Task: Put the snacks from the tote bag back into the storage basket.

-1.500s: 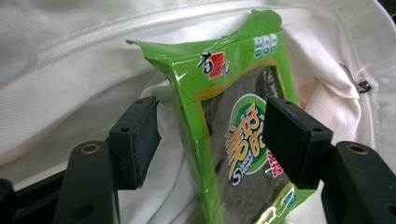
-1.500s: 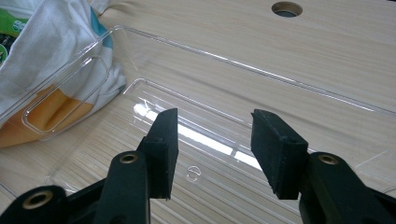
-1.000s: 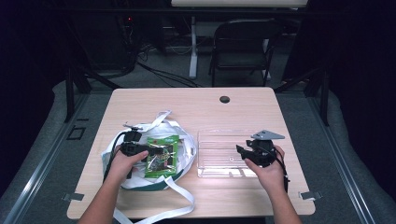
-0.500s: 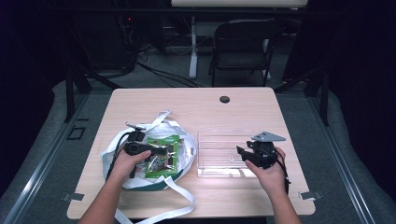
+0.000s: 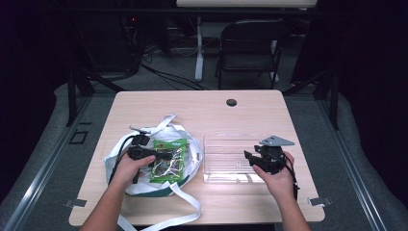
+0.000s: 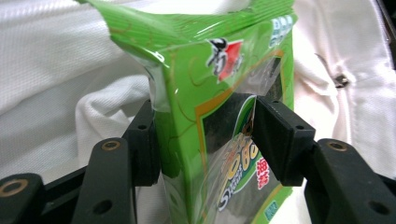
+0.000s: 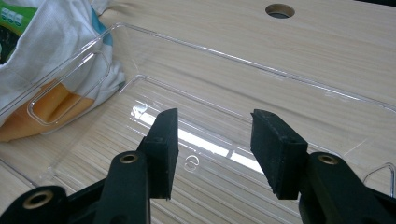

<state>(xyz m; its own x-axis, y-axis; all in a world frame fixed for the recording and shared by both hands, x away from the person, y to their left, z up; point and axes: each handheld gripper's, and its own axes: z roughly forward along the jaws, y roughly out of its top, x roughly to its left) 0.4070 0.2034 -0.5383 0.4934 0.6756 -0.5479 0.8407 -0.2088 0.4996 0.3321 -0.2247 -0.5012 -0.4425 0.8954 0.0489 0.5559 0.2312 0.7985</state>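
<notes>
Between the two black pads of our left tool [image 6: 205,140] stands a green snack packet [image 6: 210,93]; the jaws have just been closing and now press its sides, so we grip it. On its film we read a red badge with a dark figure and slanted yellow lettering that looks like "Seaweed", though folds hide part of it; white characters sit on a red patch lower down. From above, the packet lies in a white cloth bag [image 5: 190,147] with long straps, on the left half of the counter [image 5: 192,106]. Our right tool [image 7: 212,149] hangs open over a clear plastic tray [image 7: 261,79], gripping nothing, just right of the bag.
</notes>
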